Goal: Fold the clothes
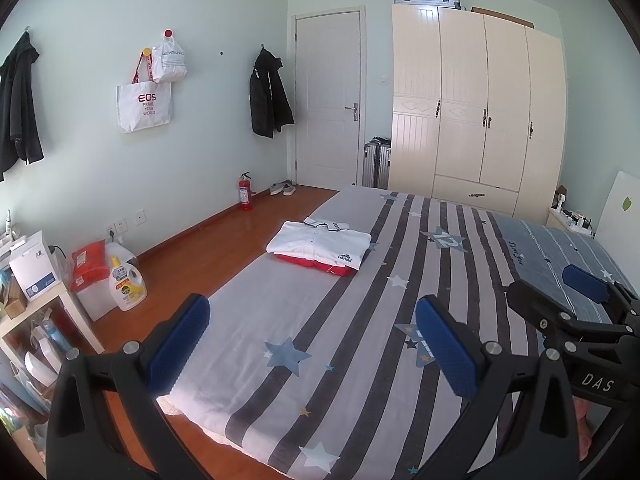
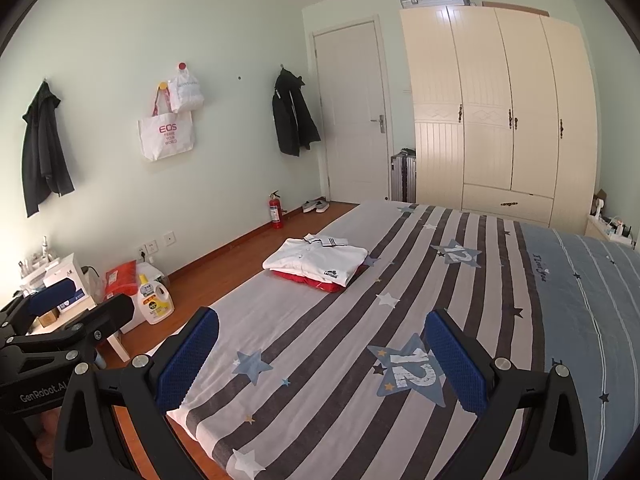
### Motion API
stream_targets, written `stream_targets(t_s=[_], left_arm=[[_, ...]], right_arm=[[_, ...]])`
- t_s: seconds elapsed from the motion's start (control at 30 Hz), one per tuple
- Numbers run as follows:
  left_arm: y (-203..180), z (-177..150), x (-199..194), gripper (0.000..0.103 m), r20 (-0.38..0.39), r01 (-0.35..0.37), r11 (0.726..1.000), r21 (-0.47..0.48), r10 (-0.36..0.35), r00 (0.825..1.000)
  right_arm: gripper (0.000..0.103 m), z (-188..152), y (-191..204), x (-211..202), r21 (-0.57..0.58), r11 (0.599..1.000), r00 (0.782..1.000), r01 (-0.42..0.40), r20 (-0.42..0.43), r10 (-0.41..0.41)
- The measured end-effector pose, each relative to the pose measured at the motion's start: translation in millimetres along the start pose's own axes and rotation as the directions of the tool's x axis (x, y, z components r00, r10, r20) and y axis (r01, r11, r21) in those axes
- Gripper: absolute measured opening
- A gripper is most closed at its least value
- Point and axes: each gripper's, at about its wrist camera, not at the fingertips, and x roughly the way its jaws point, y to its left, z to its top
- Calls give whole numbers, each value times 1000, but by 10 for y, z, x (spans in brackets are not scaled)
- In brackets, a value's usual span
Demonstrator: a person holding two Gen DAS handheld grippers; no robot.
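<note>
While both grippers are held above the near end of the bed [image 1: 280, 312], a folded white shirt [image 1: 320, 242] is seen stacked on a folded red garment [image 1: 320, 266] near the bed's left edge, well ahead of them. The left gripper [image 1: 316, 344] is held level over the striped sheet, its blue pads spread wide, nothing between them. The right gripper [image 2: 328, 360] is posed likewise, jaws parted and empty.

A dark logo is noted on the white shirt's hem; its lettering is too small to be read with certainty. "12" is printed on star patches of the sheet. "EOS FRAME YOUR WORLD" is read on a tote bag [image 1: 144, 106] hung on the wall. "DAS" and "GenRobot.AI" are marked on the gripper bodies. The red garment is mostly hidden beneath the shirt.
</note>
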Motion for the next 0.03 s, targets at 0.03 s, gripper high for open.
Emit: stream_targets(t_s=[0.03], left_arm=[[2, -2, 2, 102, 1, 0, 1000, 0, 0, 1000]], right_arm=[[102, 1, 0, 4, 1, 1000, 1000, 1, -1, -1]])
